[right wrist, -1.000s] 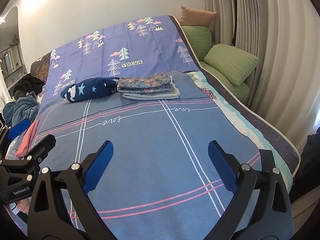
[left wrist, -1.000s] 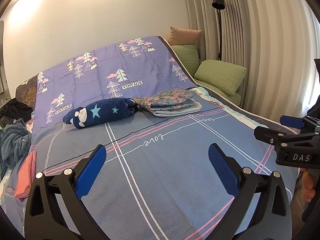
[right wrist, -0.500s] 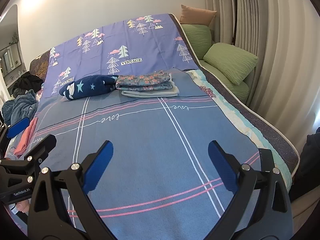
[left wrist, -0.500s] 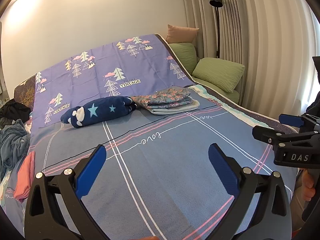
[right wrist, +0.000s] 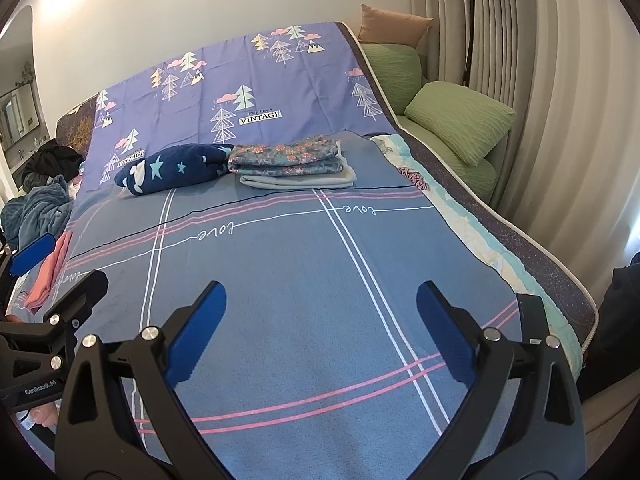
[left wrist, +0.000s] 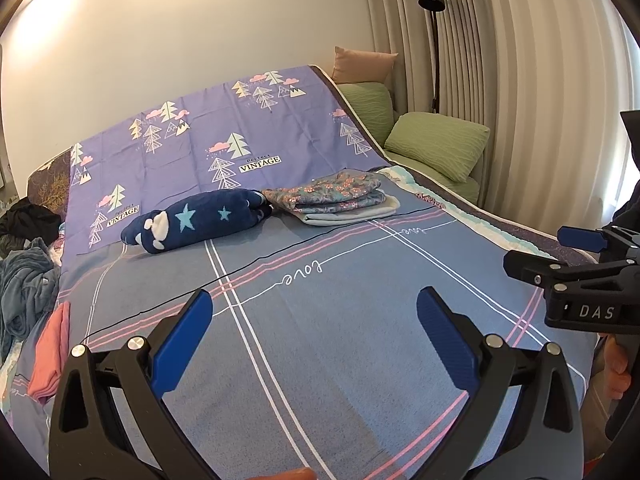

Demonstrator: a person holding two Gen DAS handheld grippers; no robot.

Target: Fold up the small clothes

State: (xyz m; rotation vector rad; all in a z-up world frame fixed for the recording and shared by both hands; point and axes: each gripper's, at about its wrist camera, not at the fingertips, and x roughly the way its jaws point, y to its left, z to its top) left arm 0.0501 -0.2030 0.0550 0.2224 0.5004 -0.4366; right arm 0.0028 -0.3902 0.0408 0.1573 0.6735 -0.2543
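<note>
Hovering over a bed, both tools released and empty.
Left tool and right tool gape; unfolded pink cloth at left edge, likely soft, light: pinch a corner.

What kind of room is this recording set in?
Most likely a bedroom: a bed with folded clothes fills the view, with green pillows and a floor lamp by the curtains.

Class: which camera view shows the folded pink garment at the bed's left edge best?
The left wrist view: the folded pink garment shows whole there, down the blue bedcover's edge. In the right wrist view it looks narrower, its near end cut by the left tool.
</note>
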